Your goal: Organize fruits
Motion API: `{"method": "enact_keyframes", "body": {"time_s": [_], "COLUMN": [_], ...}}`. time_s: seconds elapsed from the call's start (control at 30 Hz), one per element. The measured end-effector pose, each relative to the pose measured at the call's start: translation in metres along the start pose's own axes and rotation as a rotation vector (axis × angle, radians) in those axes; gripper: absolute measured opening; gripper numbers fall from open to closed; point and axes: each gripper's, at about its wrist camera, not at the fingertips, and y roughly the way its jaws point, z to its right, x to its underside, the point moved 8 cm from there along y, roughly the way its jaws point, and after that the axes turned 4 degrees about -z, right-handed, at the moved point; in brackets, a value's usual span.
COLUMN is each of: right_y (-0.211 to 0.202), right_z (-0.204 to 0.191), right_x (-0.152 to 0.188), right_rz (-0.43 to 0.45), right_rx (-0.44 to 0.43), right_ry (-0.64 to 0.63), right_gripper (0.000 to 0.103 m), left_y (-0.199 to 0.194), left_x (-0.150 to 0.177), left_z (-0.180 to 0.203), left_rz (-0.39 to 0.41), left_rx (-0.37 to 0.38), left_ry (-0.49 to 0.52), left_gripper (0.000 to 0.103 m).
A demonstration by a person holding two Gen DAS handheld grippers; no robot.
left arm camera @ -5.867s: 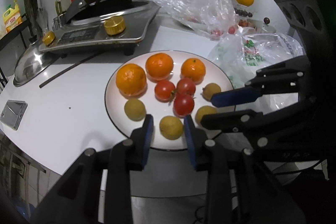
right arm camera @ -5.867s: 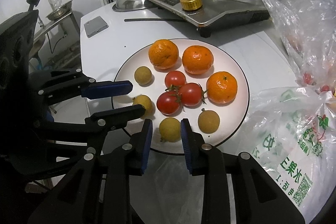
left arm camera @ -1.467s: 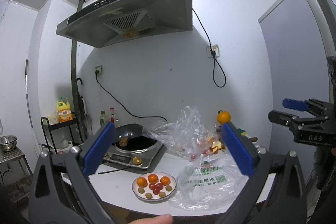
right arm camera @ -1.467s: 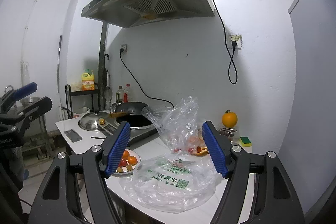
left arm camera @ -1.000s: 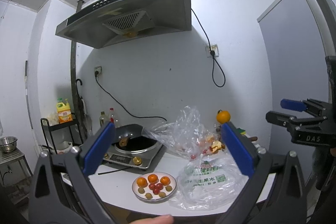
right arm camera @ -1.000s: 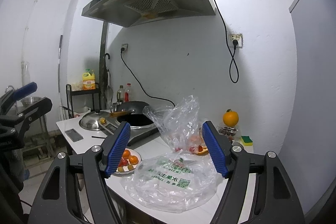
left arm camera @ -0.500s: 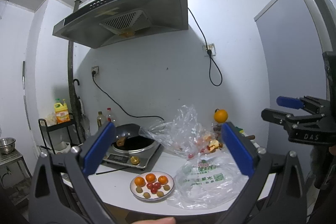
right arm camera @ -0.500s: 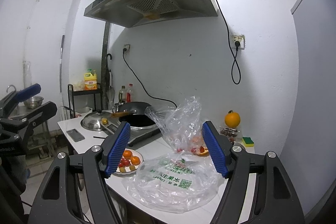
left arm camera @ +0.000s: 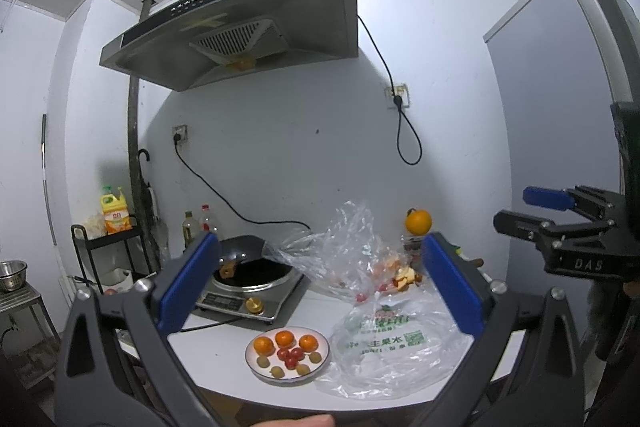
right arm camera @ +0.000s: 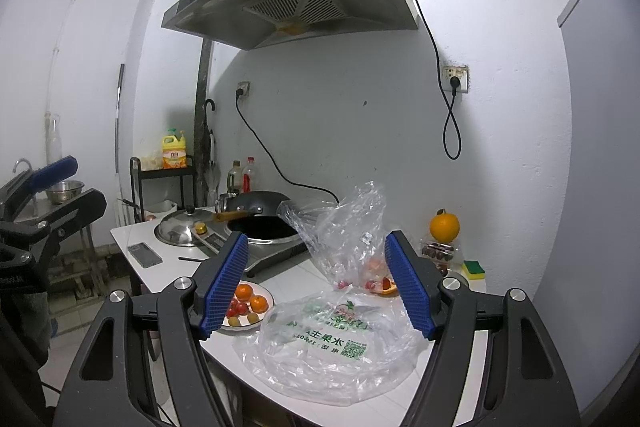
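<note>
Both grabbers, the left gripper (left arm camera: 318,281) and the right gripper (right arm camera: 316,285), hang wide open and empty, far back from the table, because the fruits sit sorted in 3 rows on the white plate (left arm camera: 288,351), at 9 o'clock from the plastic bag (left arm camera: 394,347).

— What colours fill the white plate (left arm camera: 320,367)?
— Three orange mandarins (left arm camera: 285,338), red tomatoes (left arm camera: 291,355) and yellow-green longans (left arm camera: 277,371), on a white table (left arm camera: 208,355).

— And the bags?
— A clear plastic bag (left arm camera: 400,347) with green printed lettering lies by the plate; behind it, another clear bag (right arm camera: 340,227).

— The tongs?
— Black frames, blue ribbed pads on both the left tongs (left arm camera: 316,287) and right tongs (right arm camera: 316,287). A yellow and green sponge (right arm camera: 473,268) sits at the table's far right corner.
</note>
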Motion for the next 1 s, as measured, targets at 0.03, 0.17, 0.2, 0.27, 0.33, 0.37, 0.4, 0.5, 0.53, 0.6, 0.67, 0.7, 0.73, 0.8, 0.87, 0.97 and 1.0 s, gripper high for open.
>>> {"method": "enact_keyframes", "body": {"time_s": [0.03, 0.17, 0.2, 0.27, 0.33, 0.37, 0.4, 0.5, 0.53, 0.6, 0.67, 0.7, 0.73, 0.8, 0.87, 0.97, 1.0], "right_y": [0.0000, 0.0001, 0.0000, 0.0010, 0.0009, 0.0009, 0.0008, 0.0006, 0.0010, 0.0015, 0.0013, 0.0016, 0.0015, 0.0022, 0.0024, 0.0024, 0.0028], "right_z": [-0.0002, 0.0001, 0.0000, -0.0010, -0.0013, -0.0014, -0.0013, -0.0018, -0.0027, -0.0027, -0.0034, -0.0029, -0.0035, -0.0066, -0.0067, -0.0077, -0.0096], "right_x": [-0.0001, -0.0001, 0.0000, 0.0006, 0.0008, 0.0010, 0.0005, 0.0003, 0.0010, 0.0012, 0.0017, 0.0011, 0.0013, 0.0022, 0.0021, 0.0024, 0.0029], "right_rz": [0.000, 0.000, 0.000, -0.001, -0.001, -0.002, -0.002, 0.000, 0.000, 0.000, 0.000, -0.001, -0.001, -0.003, -0.003, -0.005, -0.006], "right_rx": [0.000, 0.000, 0.000, -0.002, -0.003, -0.003, -0.002, -0.003, -0.003, -0.004, -0.006, -0.005, -0.007, -0.010, -0.010, -0.009, -0.010], "right_ry": [0.000, -0.001, -0.001, -0.003, -0.003, -0.003, -0.002, -0.004, -0.005, -0.004, -0.002, -0.004, -0.004, -0.006, -0.005, -0.006, -0.008], "right_gripper": [0.074, 0.074, 0.074, 0.074, 0.074, 0.074, 0.074, 0.074, 0.074, 0.074, 0.074, 0.074, 0.074, 0.074, 0.074, 0.074, 0.074], "left_y": [-0.0001, -0.0001, -0.0001, 0.0000, 0.0004, 0.0002, 0.0009, 0.0019, 0.0025, 0.0023, 0.0026, 0.0025, 0.0025, 0.0028, 0.0028, 0.0022, 0.0021], "left_x": [0.0000, 0.0000, -0.0001, 0.0000, 0.0007, 0.0001, 0.0003, 0.0009, 0.0010, 0.0014, 0.0014, 0.0014, 0.0010, 0.0011, 0.0013, 0.0013, 0.0012], "left_z": [-0.0001, 0.0002, 0.0003, 0.0004, 0.0015, 0.0009, 0.0018, 0.0051, 0.0057, 0.0065, 0.0067, 0.0075, 0.0076, 0.0080, 0.0074, 0.0078, 0.0078], "left_rz": [0.000, 0.001, 0.000, 0.000, -0.002, -0.002, -0.004, -0.005, -0.007, -0.007, -0.008, -0.008, -0.009, -0.009, -0.011, -0.010, -0.009], "left_rx": [-0.001, -0.001, 0.000, -0.002, 0.002, 0.003, 0.005, 0.011, 0.014, 0.017, 0.024, 0.026, 0.027, 0.027, 0.025, 0.025, 0.026], "left_ry": [0.000, 0.000, 0.000, -0.001, 0.000, 0.000, 0.001, 0.002, 0.001, -0.002, -0.004, -0.004, -0.005, -0.005, -0.007, -0.010, -0.010], "left_gripper": [0.102, 0.102, 0.102, 0.102, 0.102, 0.102, 0.102, 0.102, 0.102, 0.102, 0.102, 0.102, 0.102, 0.102, 0.102, 0.102, 0.102]}}
